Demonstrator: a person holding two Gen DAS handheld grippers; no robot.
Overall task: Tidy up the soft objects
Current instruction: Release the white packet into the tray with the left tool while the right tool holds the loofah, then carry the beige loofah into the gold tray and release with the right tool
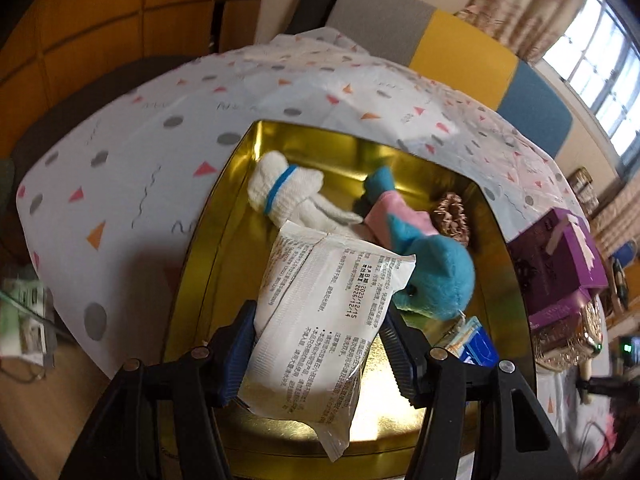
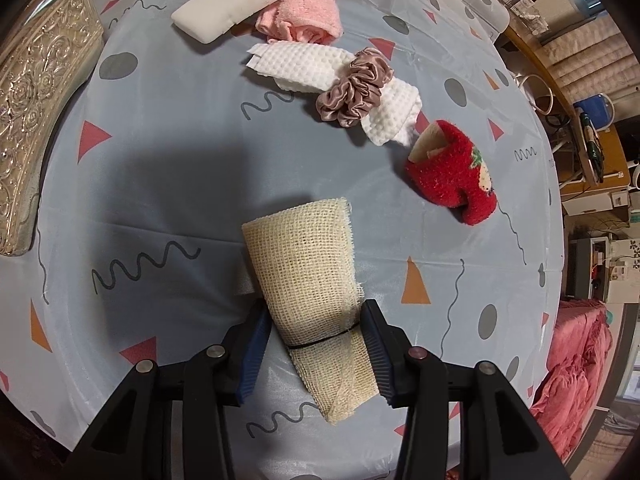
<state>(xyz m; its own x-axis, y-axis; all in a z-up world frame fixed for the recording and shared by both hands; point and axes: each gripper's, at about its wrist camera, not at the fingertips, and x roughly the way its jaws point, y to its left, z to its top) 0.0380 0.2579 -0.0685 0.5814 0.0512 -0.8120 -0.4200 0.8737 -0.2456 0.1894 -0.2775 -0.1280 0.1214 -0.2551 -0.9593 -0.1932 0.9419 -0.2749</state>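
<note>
In the left wrist view, a white printed packet (image 1: 320, 320) is held between the pads of the left gripper (image 1: 320, 356) over a shiny gold tin (image 1: 224, 216). A white glove (image 1: 280, 192) and a blue plush toy (image 1: 432, 272) are lying in the tin.

In the right wrist view, a beige mesh roll (image 2: 316, 280) is squeezed between the pads of the right gripper (image 2: 316, 354), down on the spotted tablecloth (image 2: 160, 168). A red sock (image 2: 452, 172), a brown scrunchie (image 2: 354, 88) and a pink towel (image 2: 304, 12) are seen farther away.
</note>
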